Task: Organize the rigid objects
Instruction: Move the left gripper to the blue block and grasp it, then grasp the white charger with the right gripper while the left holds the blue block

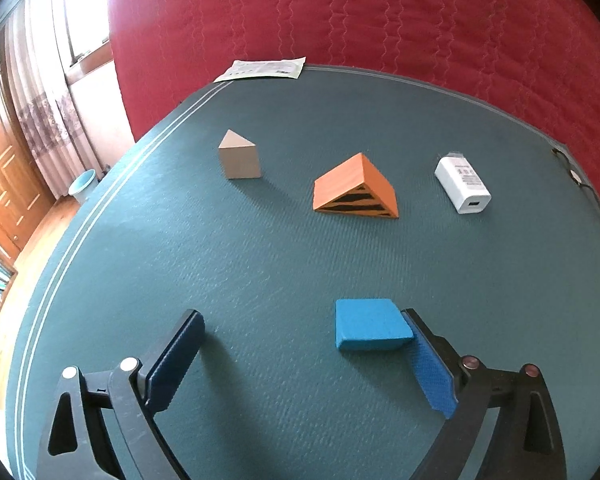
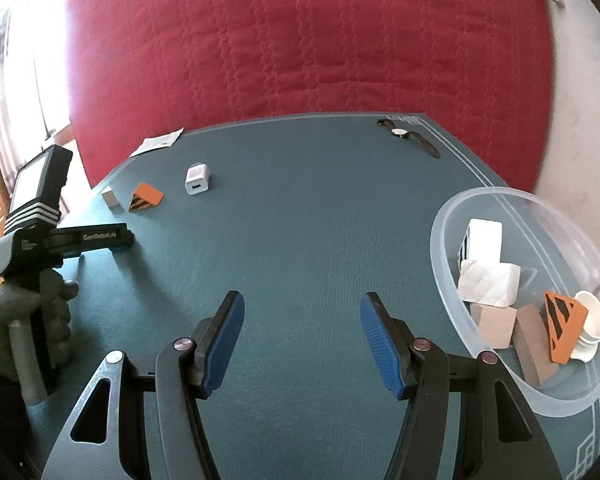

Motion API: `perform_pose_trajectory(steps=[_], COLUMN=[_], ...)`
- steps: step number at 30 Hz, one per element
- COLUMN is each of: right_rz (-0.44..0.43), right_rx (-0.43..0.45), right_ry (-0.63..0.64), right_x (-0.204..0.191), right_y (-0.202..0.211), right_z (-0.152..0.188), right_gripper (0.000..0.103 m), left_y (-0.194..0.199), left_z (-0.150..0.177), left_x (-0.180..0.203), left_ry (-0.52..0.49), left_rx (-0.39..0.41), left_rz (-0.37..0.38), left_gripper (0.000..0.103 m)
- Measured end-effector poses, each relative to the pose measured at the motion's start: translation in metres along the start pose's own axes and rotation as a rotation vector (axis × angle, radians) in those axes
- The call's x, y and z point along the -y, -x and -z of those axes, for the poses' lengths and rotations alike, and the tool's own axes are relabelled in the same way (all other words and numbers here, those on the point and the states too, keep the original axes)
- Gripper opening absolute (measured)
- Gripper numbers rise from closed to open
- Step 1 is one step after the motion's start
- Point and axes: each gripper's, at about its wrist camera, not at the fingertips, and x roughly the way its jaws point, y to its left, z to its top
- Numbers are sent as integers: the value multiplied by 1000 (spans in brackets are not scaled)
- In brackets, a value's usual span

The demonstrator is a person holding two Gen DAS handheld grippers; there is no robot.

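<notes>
In the left wrist view my left gripper (image 1: 300, 326) is open low over the green mat (image 1: 260, 264). A flat blue block (image 1: 370, 323) lies between the fingers, against the right finger (image 1: 428, 356). Beyond stand a beige wedge block (image 1: 239, 156), an orange wedge with black stripes (image 1: 356, 189) and a white charger (image 1: 463, 182). In the right wrist view my right gripper (image 2: 302, 312) is open and empty over the mat. A clear plastic bowl (image 2: 444, 256) at the right holds several blocks, among them a striped orange wedge (image 2: 562, 326).
A paper sheet (image 1: 262, 69) lies at the mat's far edge. A wristwatch (image 2: 410, 136) lies at the far right corner. A red quilted bed (image 2: 300, 40) rises behind the table. The gloved hand with the left gripper body (image 2: 40, 248) shows at the left.
</notes>
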Motion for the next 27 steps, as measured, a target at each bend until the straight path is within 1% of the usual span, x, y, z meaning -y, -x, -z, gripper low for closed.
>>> perform_pose_trajectory(steps=[2,8,10,11,13,14,15,16,22,25,27], right_rz=[-3,-8,-9,-11,-19,-21,-27,-33,-81,-113,-120], right_rx=[-2,-10,-16,-19,-28,-31,-37,-42,-77,-107,-114], right_ry=[5,18,21,22,25,26,26,26,32,44,58], right_x=[-3,-9,-11,-12,-13,-14,-16,-16,-25,-33,-39], right_y=[-1,-3,-4,-5,-6,-7,-8,-10,-23,-37,-46], right_z=[0,0,-1,-1,-1,-1,-2,-3,-11,-20,-25], right_gripper=[62,62,62,62,62,62,62,62,62,62,62], left_y=[1,3,3,4,5,5,6,6,8,8,9], left_z=[2,2,1,1,1,1,1,1,2,1,1], left_x=[-1,1,3,4,7,8,8,9,6,4,3], left_ry=[-11,-48,-69,-77,-96,-106,-111,-115,-107,-96,-90], left_rx=[0,21,31,34,41,45,46,46,45,51,63], left_rz=[8,58,79,86,104,116,125,136,174,169,152], left_gripper=[97,79,68,65,49,45,37,32,31,31,31])
